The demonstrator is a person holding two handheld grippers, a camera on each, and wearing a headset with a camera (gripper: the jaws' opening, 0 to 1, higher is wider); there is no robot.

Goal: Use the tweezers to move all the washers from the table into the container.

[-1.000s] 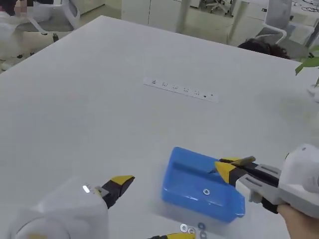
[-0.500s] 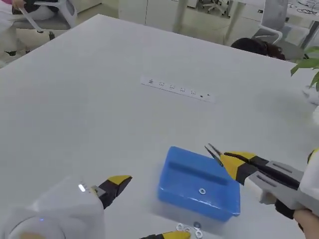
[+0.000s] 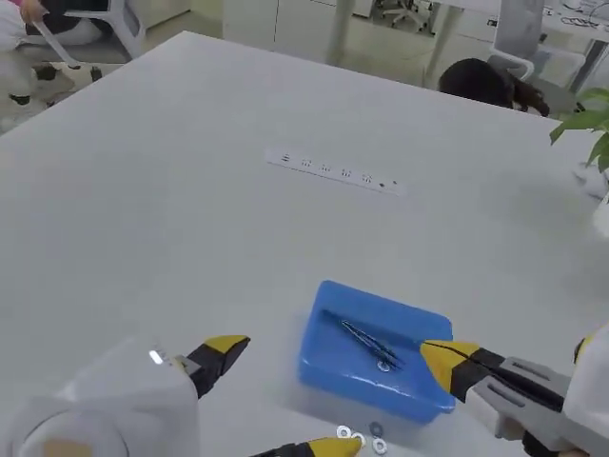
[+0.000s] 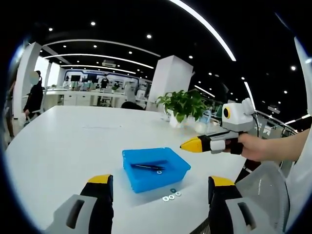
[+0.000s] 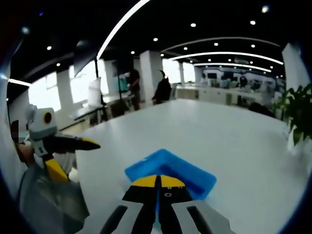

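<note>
Done: I count one washer [image 3: 383,366] inside the container [image 3: 354,385], lying right by the tips of the tweezers [image 3: 366,339].
Left to do: a small cluster of washers [image 3: 360,439] sits on the tabletop [image 3: 190,209] just beside the container's near wall. I make out three, and perhaps a fourth, but they are too small to be sure.
Tweezers: they lie loose inside the container, slanting across its floor, and neither gripper holds them.
Right gripper [image 3: 434,354]: its jaws are pressed together with nothing between them, and the tip hangs over the container's near right corner.
Left gripper [image 3: 290,392]: its jaws are spread wide and empty, and it sits low beside the container's near left corner, close to the loose washers.
Progress: I judge the job is early, with roughly a quarter of the visible washers in and most of them outside.
Snag: the tool is in the container, so no transfer can happen as things stand.
Next, as I judge it: I need to get the tweezers out of the container and into a gripper, then work the cluster beside the near wall one washer at a time.
Risk: the washers are thin and flat on a smooth tabletop, so they may skid or slip from the tips.
</note>
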